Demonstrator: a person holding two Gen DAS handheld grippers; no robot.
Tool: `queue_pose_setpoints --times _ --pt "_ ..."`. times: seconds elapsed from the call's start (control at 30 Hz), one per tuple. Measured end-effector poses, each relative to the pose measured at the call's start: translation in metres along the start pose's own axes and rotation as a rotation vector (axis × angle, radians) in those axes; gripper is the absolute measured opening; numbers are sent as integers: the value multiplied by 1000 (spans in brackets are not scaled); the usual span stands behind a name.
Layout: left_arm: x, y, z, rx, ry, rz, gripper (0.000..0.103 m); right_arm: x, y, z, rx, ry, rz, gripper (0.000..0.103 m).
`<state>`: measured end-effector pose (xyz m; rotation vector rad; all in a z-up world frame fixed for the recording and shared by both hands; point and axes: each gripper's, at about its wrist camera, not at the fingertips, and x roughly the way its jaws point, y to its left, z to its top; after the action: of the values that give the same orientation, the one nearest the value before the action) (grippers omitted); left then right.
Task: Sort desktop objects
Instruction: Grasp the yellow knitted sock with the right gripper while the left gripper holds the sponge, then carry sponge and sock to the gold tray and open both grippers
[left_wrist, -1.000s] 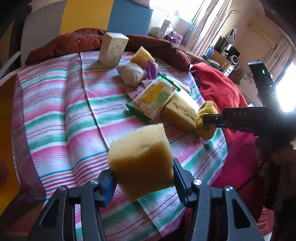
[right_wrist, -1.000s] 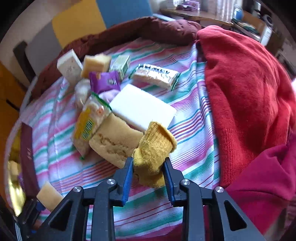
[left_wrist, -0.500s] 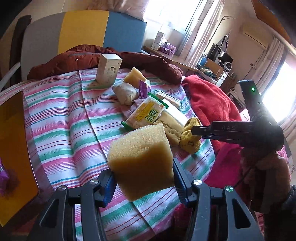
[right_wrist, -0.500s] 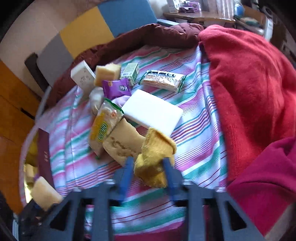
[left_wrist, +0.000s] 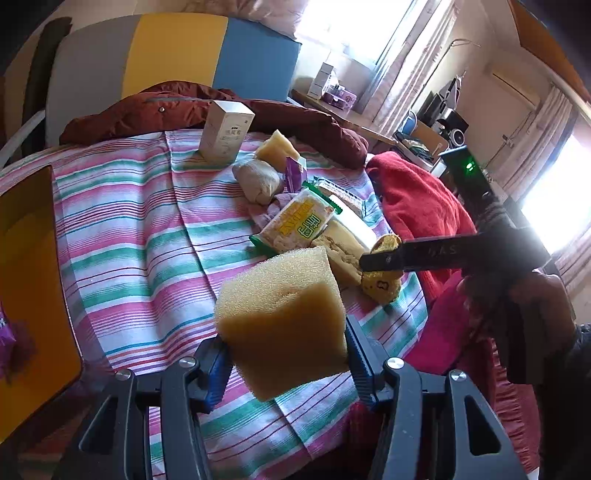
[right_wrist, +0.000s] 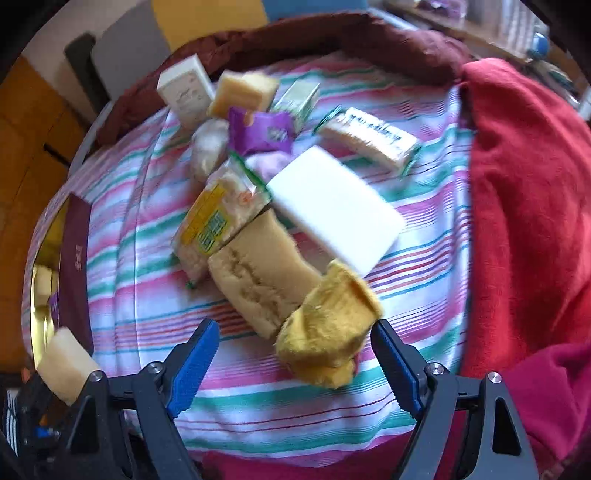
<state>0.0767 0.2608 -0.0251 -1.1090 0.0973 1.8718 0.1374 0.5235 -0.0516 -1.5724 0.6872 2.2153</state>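
My left gripper (left_wrist: 287, 351) is shut on a yellow sponge block (left_wrist: 280, 314), held up above the striped cloth (left_wrist: 129, 221). That sponge also shows at the lower left of the right wrist view (right_wrist: 64, 365). My right gripper (right_wrist: 293, 332) points down over a rolled yellow sock (right_wrist: 325, 328); its jaws are opening, and the sock lies between them on the cloth with both pads clear of it. In the left wrist view the sock (left_wrist: 382, 288) sits under the right gripper's dark finger (left_wrist: 384, 258).
A pile lies beyond the sock: a tan sponge slab (right_wrist: 258, 269), a yellow-labelled snack packet (right_wrist: 218, 225), a white block (right_wrist: 336, 210), a purple packet (right_wrist: 262, 133), a wafer packet (right_wrist: 373, 140) and a white box (right_wrist: 184, 90). A red blanket (right_wrist: 524, 184) lies to the right, an orange container (left_wrist: 33, 277) to the left.
The right gripper's jaws have spread wide and let go of the yellow sock, which now rests on the cloth. The left gripper has risen slightly with its sponge.
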Motion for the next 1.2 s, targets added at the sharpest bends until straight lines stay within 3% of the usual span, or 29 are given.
queue_pose_setpoints --times 0.03,0.2,0.3,0.47,0.67,0.83,1.07,1.2 --pt "-1 1 0 -2 -1 1 56 2 3 0 -15 13 -10 80" --pt "-3 6 -1 -20 0 -3 56 16 -2 0 -3 67 -102 48" --pt "-5 8 -2 -24 -5 2 56 15 0 -1 -31 60 -116 40" --pt "-9 11 -3 -23 -15 11 56 4 5 -12 -71 10 -152 35" --pt "-16 9 -4 -9 -31 20 56 -31 -10 -32 -26 -95 -174 34" --pt "-28 6 -5 21 -60 59 56 -74 -1 -40 -50 -212 -22 35" --pt "-65 29 -3 -30 -125 143 56 -73 81 -28 -172 -277 202 35" --pt "-95 61 -4 -91 -169 260 56 -69 147 -27 -284 -266 330 36"
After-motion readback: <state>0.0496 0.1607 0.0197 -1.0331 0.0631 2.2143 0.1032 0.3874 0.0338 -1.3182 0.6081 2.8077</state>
